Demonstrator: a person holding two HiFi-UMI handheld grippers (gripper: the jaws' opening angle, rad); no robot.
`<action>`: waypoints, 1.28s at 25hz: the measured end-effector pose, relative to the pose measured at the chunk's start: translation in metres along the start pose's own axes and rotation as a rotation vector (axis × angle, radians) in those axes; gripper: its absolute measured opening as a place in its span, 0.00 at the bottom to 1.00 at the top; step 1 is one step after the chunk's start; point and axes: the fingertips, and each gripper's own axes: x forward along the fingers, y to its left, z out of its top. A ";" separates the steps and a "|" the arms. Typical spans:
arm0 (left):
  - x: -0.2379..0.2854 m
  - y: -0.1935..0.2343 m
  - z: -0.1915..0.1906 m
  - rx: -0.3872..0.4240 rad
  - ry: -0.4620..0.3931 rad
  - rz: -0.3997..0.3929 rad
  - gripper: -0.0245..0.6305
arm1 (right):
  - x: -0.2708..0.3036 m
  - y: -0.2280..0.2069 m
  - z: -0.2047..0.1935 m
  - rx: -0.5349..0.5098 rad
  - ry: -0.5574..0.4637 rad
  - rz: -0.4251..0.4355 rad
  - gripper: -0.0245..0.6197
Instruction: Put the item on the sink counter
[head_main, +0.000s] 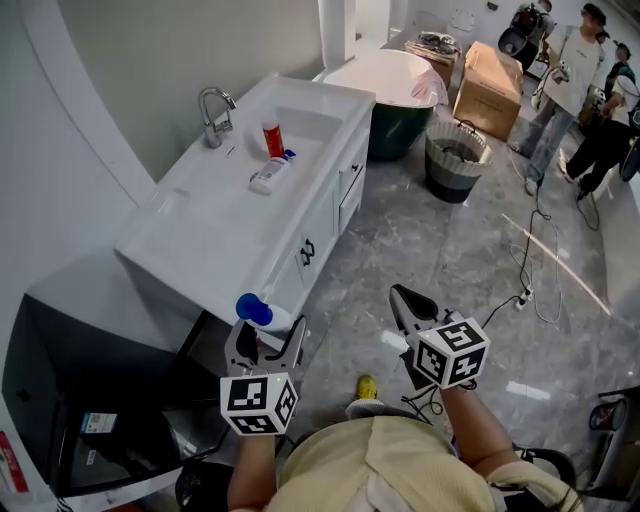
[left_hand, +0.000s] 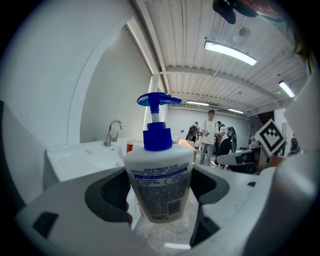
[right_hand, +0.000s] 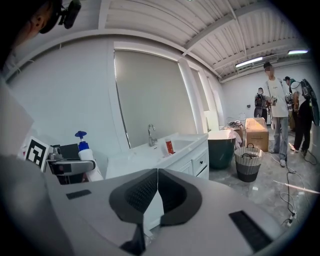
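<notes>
A white pump bottle (left_hand: 158, 185) with a blue pump head sits upright between the jaws of my left gripper (left_hand: 159, 192), which is shut on it. In the head view the same bottle (head_main: 262, 314) and left gripper (head_main: 265, 345) hang just off the near corner of the white sink counter (head_main: 215, 240), not touching it. My right gripper (head_main: 405, 310) hangs over the floor to the right; its jaws are pressed together with nothing between them (right_hand: 157, 192). From the right gripper view the bottle (right_hand: 85, 155) shows at the left.
On the counter stand a chrome faucet (head_main: 213, 115), a red-capped tube (head_main: 272, 138) and a lying white bottle (head_main: 268, 176) beside the basin. A dark cabinet (head_main: 90, 400) stands at lower left. A bathtub (head_main: 385, 85), basket (head_main: 457, 158), cardboard box (head_main: 490, 88), floor cables and people are farther off.
</notes>
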 end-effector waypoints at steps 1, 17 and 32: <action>0.005 -0.002 0.002 -0.003 -0.003 0.002 0.63 | 0.002 -0.005 0.002 -0.001 0.001 0.004 0.08; 0.077 -0.032 0.015 0.003 -0.014 0.045 0.63 | 0.039 -0.078 0.018 0.013 0.015 0.057 0.08; 0.132 -0.036 0.027 0.016 -0.008 0.020 0.63 | 0.071 -0.105 0.030 -0.006 0.027 0.061 0.08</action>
